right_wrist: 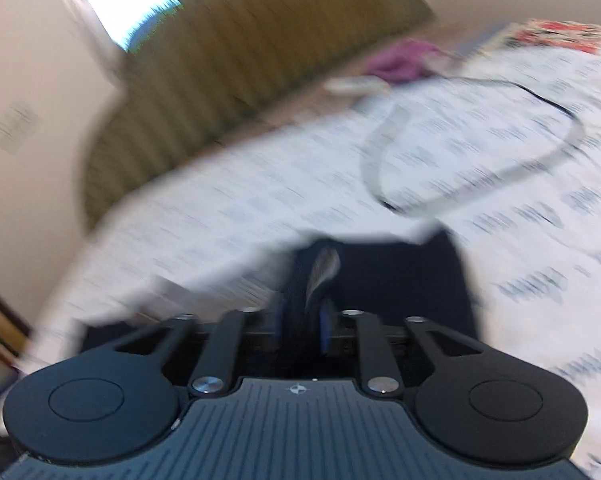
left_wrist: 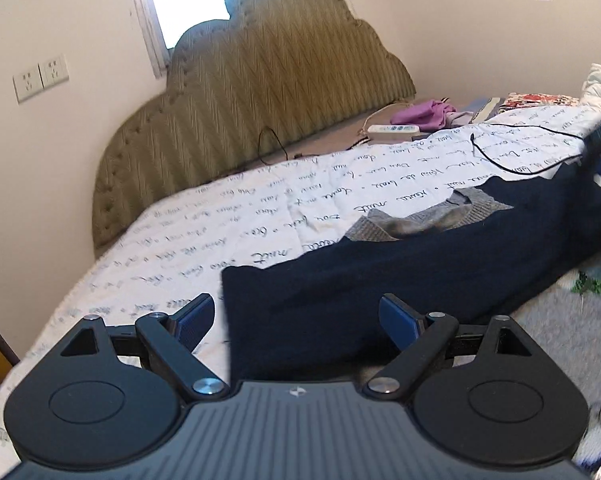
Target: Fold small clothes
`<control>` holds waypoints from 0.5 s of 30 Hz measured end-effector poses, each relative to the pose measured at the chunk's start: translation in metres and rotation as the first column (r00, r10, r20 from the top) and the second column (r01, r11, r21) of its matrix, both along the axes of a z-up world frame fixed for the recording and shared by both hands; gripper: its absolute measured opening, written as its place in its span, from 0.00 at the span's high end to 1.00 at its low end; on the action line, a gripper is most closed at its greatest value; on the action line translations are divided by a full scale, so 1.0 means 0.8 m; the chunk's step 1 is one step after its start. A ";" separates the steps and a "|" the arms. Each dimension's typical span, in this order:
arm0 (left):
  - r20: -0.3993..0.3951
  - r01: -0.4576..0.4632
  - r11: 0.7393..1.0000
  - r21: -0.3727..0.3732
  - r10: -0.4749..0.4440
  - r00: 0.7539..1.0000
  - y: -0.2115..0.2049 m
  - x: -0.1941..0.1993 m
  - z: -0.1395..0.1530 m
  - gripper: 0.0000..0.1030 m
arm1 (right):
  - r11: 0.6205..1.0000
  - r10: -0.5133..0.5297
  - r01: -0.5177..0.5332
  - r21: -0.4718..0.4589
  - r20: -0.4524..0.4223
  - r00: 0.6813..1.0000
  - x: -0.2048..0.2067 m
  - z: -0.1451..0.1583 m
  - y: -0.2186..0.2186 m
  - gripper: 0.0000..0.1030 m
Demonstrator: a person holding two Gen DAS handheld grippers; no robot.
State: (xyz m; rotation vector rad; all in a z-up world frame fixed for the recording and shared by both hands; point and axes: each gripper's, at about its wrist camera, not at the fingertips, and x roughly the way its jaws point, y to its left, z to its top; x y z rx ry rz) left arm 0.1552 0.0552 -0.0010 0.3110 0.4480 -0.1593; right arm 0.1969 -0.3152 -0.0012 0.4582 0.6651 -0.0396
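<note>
A navy sweater [left_wrist: 380, 272] with a grey ribbed collar [left_wrist: 420, 220] lies across the white, script-printed bed cover [left_wrist: 220, 216]. My left gripper [left_wrist: 296, 320] is open just above the sweater's near corner, one finger on each side of its edge and nothing pinched. In the blurred right wrist view my right gripper [right_wrist: 303, 316] has its blue pads close together, shut on a bunched fold of the navy sweater [right_wrist: 400, 280]. In the left wrist view the sweater's right end rises off the bed toward a dark blurred shape at the frame edge.
A green padded headboard [left_wrist: 260, 92] stands against the wall under a window. A black cable [left_wrist: 520, 168] loops over the cover behind the sweater. A purple cloth [left_wrist: 424, 114] and a white remote [left_wrist: 392, 130] lie near the headboard. More fabrics are piled at the far right.
</note>
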 end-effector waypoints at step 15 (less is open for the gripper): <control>-0.118 -0.054 0.990 -0.128 0.039 0.992 0.037 0.115 0.025 0.09 | 0.965 0.215 -0.202 -0.170 0.062 0.975 0.063 0.003 0.024 0.49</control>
